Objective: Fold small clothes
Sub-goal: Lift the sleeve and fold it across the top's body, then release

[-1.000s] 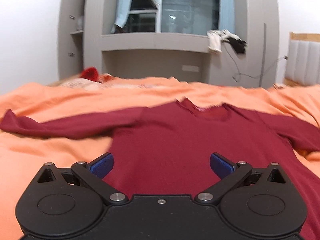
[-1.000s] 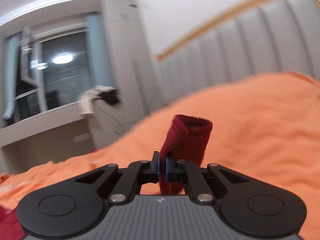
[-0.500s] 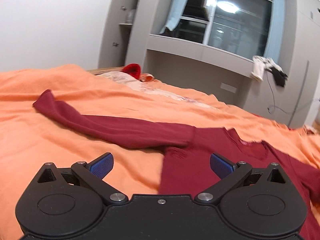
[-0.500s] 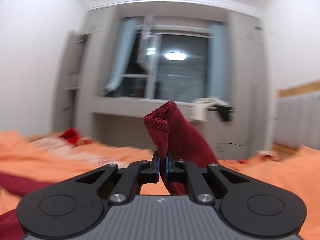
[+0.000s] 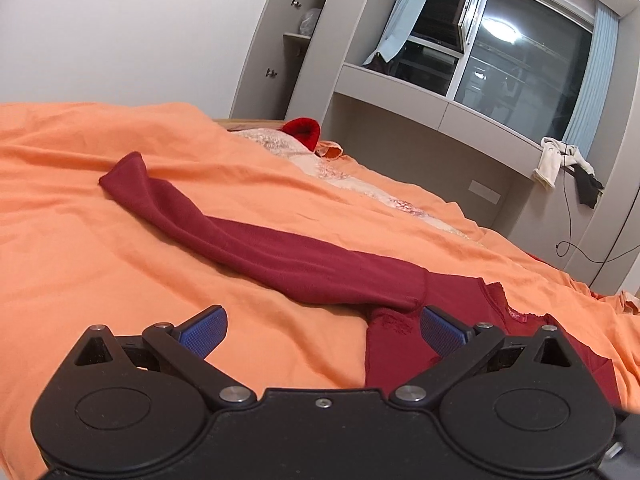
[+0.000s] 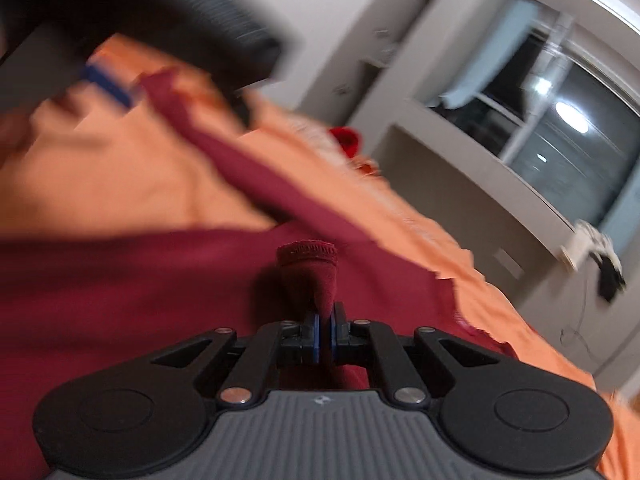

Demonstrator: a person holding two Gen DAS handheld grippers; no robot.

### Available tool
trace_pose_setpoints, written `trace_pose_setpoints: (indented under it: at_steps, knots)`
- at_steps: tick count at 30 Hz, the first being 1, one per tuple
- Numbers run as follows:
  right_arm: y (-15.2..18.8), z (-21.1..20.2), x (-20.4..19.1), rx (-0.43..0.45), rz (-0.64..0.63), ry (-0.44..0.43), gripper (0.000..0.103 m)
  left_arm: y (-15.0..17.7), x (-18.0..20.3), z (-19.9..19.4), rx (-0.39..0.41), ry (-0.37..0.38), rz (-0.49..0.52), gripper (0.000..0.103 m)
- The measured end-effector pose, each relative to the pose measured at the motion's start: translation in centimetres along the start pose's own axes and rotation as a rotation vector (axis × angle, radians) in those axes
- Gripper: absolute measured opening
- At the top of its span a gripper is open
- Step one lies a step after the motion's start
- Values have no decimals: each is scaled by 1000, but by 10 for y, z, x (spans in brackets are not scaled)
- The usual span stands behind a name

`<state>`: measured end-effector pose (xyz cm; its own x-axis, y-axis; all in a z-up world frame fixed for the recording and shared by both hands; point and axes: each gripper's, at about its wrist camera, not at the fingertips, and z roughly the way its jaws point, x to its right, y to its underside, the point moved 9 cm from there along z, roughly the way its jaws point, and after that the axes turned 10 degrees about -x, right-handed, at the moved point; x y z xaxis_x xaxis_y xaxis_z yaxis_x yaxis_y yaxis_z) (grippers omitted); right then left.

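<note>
One orange-covered bed (image 5: 120, 216) carries one dark red long-sleeved top (image 6: 120, 280), one sleeve (image 5: 248, 240) stretched flat. Two claws work above it: the left claw (image 5: 322, 326) hangs released, while the right claw (image 6: 325, 334) is clenched on the second sleeve's cuff (image 6: 308, 264).

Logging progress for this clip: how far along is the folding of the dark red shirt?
Early. Done: nothing folded flat yet. In hand: the right gripper is shut on a sleeve cuff, held over the shirt body. Left: the other sleeve lies stretched across the orange bedspread, beyond the open, empty left gripper.
</note>
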<state>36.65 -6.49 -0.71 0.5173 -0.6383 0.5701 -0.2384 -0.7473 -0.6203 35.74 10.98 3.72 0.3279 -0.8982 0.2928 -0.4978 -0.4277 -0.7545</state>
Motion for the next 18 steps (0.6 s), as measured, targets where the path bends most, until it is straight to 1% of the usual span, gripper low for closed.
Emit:
trace_pose_setpoints:
  at_steps: [2, 3, 4, 7, 11, 12, 13, 14, 15, 16, 18]
  knots:
    - [2, -3, -8, 0, -43, 2, 6, 1, 0, 2, -11, 4, 2, 102]
    - [5, -8, -20, 3, -53, -2, 6, 2, 1, 3, -17, 5, 3, 102]
    - [7, -11, -22, 2, -58, -14, 6, 3, 2, 5, -23, 8, 4, 102]
    - [13, -21, -31, 1, -66, -73, 10, 8, 6, 11, -56, 41, 4, 102]
    - [30, -45, -35, 14, -65, -137, 13, 14, 10, 19, -86, 67, 13, 102]
    - [35, -53, -33, 18, -50, -153, 19, 15, 11, 20, -91, 71, 16, 102]
    - [39, -59, -28, 23, -36, -159, 36, 17, 13, 22, -97, 77, 19, 102]
    - [45, -66, -22, 33, -22, -156, 46, 18, 15, 23, -102, 84, 24, 102]
    - [51, -73, -15, 42, -11, -148, 61, 20, 17, 24, -107, 93, 30, 102]
    - [57, -78, -9, 46, -6, -139, 65, 21, 21, 24, -112, 104, 39, 102]
    - [72, -85, 7, 36, 11, -106, 66, 27, 31, 24, -120, 134, 74, 102]
